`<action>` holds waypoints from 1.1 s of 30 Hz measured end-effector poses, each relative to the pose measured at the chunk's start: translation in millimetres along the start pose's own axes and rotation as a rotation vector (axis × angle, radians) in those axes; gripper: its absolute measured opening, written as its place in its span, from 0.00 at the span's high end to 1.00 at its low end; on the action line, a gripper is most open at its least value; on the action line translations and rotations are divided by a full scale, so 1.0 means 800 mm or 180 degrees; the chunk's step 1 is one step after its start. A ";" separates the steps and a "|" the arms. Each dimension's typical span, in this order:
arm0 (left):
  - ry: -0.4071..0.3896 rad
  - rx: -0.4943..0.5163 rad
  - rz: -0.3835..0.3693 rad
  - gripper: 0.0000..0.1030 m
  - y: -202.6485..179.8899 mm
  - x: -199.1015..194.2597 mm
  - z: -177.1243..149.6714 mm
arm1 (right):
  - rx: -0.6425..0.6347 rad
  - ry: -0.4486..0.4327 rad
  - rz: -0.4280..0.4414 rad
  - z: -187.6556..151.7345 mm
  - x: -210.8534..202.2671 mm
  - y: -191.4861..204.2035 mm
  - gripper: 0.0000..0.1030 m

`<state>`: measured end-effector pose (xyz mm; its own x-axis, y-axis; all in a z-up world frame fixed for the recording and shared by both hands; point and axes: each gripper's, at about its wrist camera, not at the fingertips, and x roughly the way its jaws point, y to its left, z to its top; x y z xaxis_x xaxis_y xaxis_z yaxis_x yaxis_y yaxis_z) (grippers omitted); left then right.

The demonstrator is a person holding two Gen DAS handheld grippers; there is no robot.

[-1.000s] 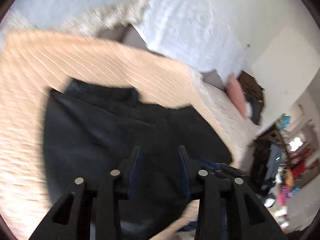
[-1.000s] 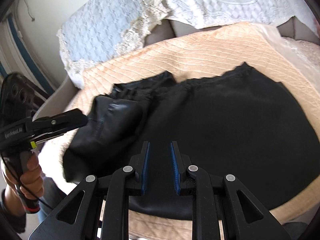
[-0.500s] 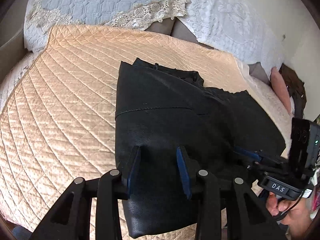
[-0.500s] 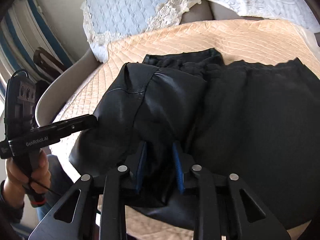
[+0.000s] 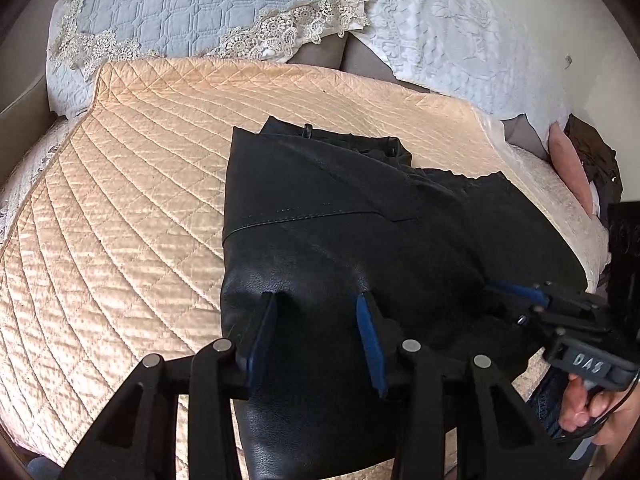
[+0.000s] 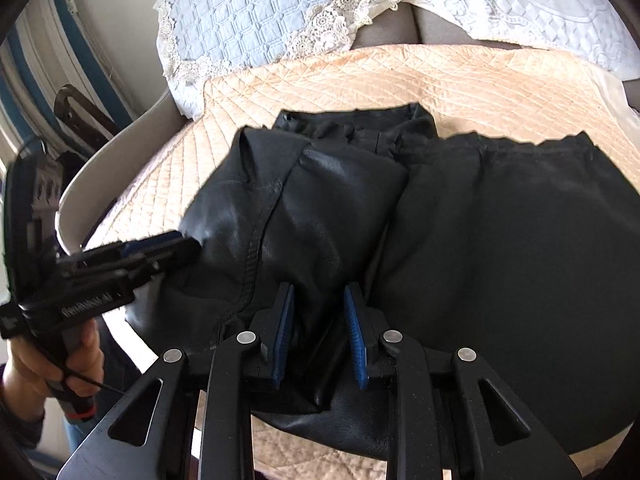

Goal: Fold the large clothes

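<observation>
A large black leather garment lies on a peach quilted cover; its left part is folded over the rest. My left gripper is open, its fingers resting on the folded part near the front edge. It also shows in the right wrist view at the fold's left edge. My right gripper is open over the garment's front, beside the fold. It also shows in the left wrist view, low on the garment's right side.
A pale blue quilted pillow with lace trim and a white embroidered one lie behind the cover. A pink cushion lies at the far right. The bed's rounded left edge drops toward blue-striped fabric.
The garment's left part has been carried over onto its middle. The left gripper swung round to face the pillows. Both grippers now sit low on the fold, and the right jaws have opened wider.
</observation>
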<state>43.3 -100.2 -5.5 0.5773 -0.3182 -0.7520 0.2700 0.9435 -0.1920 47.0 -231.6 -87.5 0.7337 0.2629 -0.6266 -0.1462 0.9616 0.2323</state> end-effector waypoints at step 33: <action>-0.0053 0.0094 -0.0189 0.56 -0.019 -0.012 -0.036 | -0.0061 0.0098 0.0042 -0.016 0.022 -0.008 0.77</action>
<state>11.7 -108.6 -13.5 0.5723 -0.3754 -0.7291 0.3266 0.9198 -0.2173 52.1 -232.1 -109.7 0.7109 0.2776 -0.6462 -0.1686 0.9593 0.2266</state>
